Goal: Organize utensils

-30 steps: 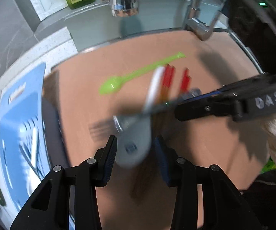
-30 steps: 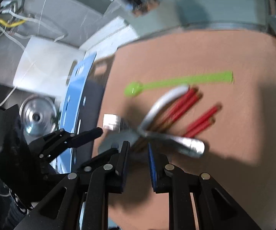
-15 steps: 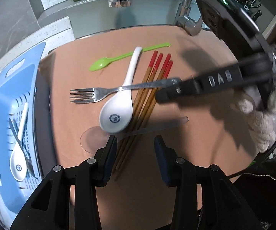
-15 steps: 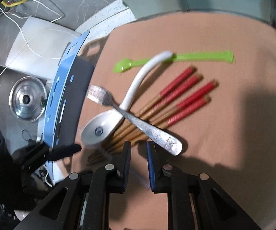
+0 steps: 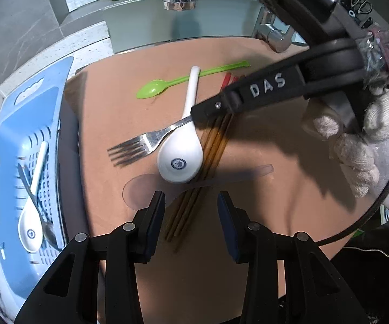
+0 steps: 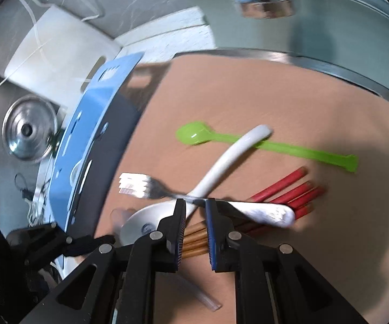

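The right claw (image 6: pixel 195 205) comes down on the metal fork (image 5: pixel 151 139), with its two black fingers on either side of the thin neck of the fork, right where it crosses over the white spoon (image 5: pixel 185 145). The fingers have just been closing and the gap is very small now, but I cannot tell if the pads are squeezing the fork yet. The fork looks hard, smooth and a bit slippery, and it lies flat, so I think the thin middle part is the best place to pinch it. It is probably light. The white spoon under it looks like the kind that could chip or break, and it may wobble when the fork lifts off. Just behind the right claw lie the red-tipped chopsticks (image 6: pixel 289 191) in a bunch, and past the claw's tips lies a green plastic spoon (image 6: pixel 248 141), touching the white spoon's handle. All of these lie on the brown mat (image 5: pixel 262 216). The left claw (image 5: pixel 191 198) is half open with nothing in it, hanging over the near ends of the chopsticks. Off to the left of that claw sits the blue basket (image 5: pixel 10 135). It already holds another white spoon (image 5: pixel 32 216) and a dark metal piece beside it, which I cannot make out well.
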A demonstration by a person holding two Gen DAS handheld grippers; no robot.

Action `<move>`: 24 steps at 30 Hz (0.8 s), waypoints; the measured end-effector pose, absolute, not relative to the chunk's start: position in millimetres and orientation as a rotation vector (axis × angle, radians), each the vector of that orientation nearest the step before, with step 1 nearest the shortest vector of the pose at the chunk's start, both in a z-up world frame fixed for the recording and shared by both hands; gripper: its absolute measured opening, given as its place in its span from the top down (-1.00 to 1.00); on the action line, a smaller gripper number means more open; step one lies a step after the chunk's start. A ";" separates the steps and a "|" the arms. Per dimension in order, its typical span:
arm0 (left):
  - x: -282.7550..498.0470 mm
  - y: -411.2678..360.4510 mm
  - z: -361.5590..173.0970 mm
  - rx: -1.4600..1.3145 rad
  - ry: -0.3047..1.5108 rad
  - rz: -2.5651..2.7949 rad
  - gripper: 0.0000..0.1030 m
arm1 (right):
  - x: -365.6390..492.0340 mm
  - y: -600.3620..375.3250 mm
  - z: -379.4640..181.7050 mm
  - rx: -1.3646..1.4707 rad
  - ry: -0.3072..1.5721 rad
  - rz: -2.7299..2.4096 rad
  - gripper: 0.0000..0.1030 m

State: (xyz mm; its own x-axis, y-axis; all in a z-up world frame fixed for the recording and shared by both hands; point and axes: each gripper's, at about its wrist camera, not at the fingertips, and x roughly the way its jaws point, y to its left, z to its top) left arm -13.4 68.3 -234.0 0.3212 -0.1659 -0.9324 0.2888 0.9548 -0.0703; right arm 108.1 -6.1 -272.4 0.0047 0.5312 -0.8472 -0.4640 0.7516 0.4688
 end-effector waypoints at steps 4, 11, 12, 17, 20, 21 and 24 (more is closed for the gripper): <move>-21.2 70.1 -234.5 0.116 1.213 -0.301 0.24 | 111.7 -5.7 -275.6 0.093 1.366 0.782 0.80; -16.9 74.7 -233.3 0.112 1.207 -0.284 0.24 | 114.7 -8.0 -280.8 0.097 1.394 0.792 0.90; -15.5 75.8 -232.7 0.121 1.205 -0.283 0.24 | 112.6 -9.3 -283.2 0.087 1.408 0.790 0.90; -4.7 80.8 -233.8 0.119 1.206 -0.278 0.24 | 96.2 -27.4 -282.3 0.058 1.411 0.806 0.90; 4.6 86.4 -236.1 0.093 1.215 -0.275 0.24 | 87.0 -38.4 -282.3 0.040 1.417 0.814 0.91; 3.8 85.6 -236.5 0.094 1.216 -0.275 0.24 | 82.8 -43.3 -281.7 0.029 1.413 0.818 0.92; 0.4 79.7 -237.1 0.103 1.214 -0.295 0.24 | 74.7 -54.7 -291.1 -0.026 1.442 0.773 0.93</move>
